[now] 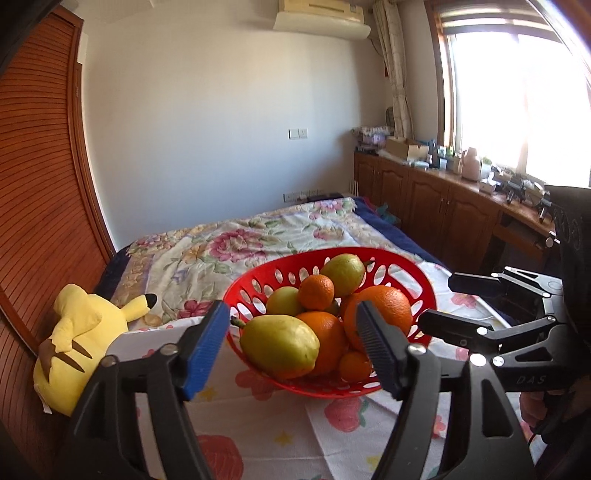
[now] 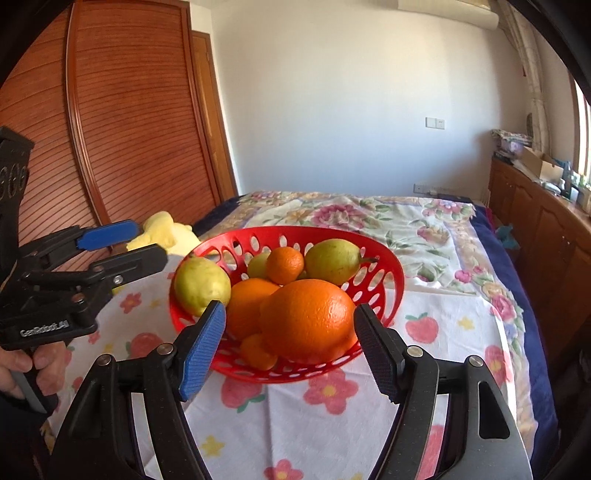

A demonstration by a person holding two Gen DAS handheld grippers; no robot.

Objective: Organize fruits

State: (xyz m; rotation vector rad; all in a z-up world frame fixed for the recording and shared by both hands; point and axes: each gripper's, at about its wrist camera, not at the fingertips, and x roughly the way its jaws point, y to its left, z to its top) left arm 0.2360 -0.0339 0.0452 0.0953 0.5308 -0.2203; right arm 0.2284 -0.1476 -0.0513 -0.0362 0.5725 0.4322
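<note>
Two grippers, left gripper (image 1: 291, 347) and right gripper (image 2: 291, 350), hover with jaws apart and empty just short of the red basket (image 2: 384, 291) of pears and oranges on the bed.

It was a home bedroom: a bed (image 1: 229, 240) under a floral quilt filled the middle, a louvered wooden wardrobe (image 2: 140, 122) stood beside it, an air conditioner (image 1: 321, 18) hung above, and curtains (image 1: 397, 66) framed a bright window (image 1: 517, 96).
</note>
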